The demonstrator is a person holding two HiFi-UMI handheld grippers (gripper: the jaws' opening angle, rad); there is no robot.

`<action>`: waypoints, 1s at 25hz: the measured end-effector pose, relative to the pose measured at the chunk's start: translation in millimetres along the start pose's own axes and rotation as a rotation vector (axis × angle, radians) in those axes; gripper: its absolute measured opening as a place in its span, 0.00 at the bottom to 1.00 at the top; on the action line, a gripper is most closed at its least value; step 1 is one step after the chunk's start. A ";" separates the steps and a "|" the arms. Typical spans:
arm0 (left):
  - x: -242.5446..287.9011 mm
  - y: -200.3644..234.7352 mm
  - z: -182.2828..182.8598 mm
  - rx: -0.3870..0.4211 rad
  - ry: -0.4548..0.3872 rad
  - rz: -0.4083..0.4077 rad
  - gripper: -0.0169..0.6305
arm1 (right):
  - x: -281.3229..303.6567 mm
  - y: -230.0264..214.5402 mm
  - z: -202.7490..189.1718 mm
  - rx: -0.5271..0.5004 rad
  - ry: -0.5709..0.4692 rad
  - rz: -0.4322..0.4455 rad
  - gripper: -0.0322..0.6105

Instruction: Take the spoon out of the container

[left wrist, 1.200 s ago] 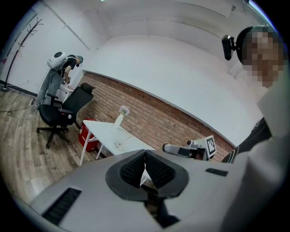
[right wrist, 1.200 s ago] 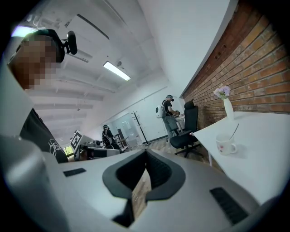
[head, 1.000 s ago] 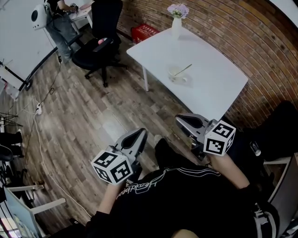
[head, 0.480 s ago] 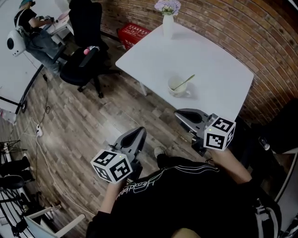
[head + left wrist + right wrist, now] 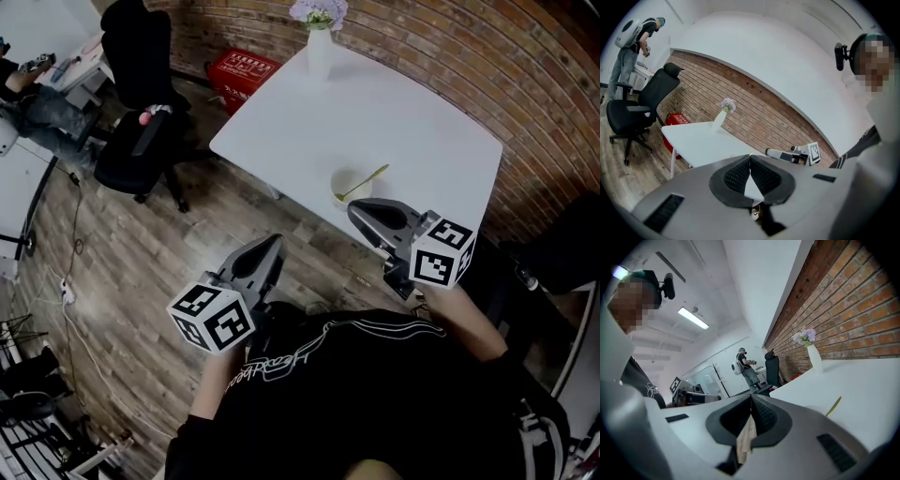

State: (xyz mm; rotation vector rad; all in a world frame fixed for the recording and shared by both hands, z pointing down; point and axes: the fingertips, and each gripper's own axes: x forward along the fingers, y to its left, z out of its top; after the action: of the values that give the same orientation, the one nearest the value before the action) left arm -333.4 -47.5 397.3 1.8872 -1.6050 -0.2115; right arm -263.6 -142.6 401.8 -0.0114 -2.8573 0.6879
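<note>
A white cup stands near the front edge of the white table, with a yellow-green spoon leaning in it, handle up to the right. My right gripper is shut and empty, its tip just short of the cup on the near side. In the right gripper view the jaws meet, and the spoon handle pokes up past them on the right. My left gripper is shut and empty over the wooden floor, left of the table. Its jaws touch at the tips.
A white vase with lilac flowers stands at the table's far edge. A brick wall runs behind the table. On the floor to the left are a red basket and a black office chair. A person stands farther off.
The table and cup have come closer in the head view. My right gripper's tip now sits right beside the cup; both grippers stay shut.
</note>
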 end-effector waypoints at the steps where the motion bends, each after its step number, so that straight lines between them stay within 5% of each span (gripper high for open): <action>1: 4.7 -0.5 3.9 0.008 0.006 -0.018 0.03 | -2.7 -2.4 0.9 0.003 -0.007 -0.020 0.05; 12: 82.4 -2.2 17.5 0.053 0.160 -0.223 0.03 | -43.1 -62.2 16.9 0.092 -0.131 -0.268 0.05; 25: 156.4 22.3 28.1 0.082 0.329 -0.298 0.03 | -57.2 -140.8 13.0 0.148 -0.187 -0.468 0.05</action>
State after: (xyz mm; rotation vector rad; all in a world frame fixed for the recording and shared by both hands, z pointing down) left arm -328.6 -204.2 431.3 2.0934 -1.1290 0.0404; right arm -204.6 -277.1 442.9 0.7528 -2.8028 0.8238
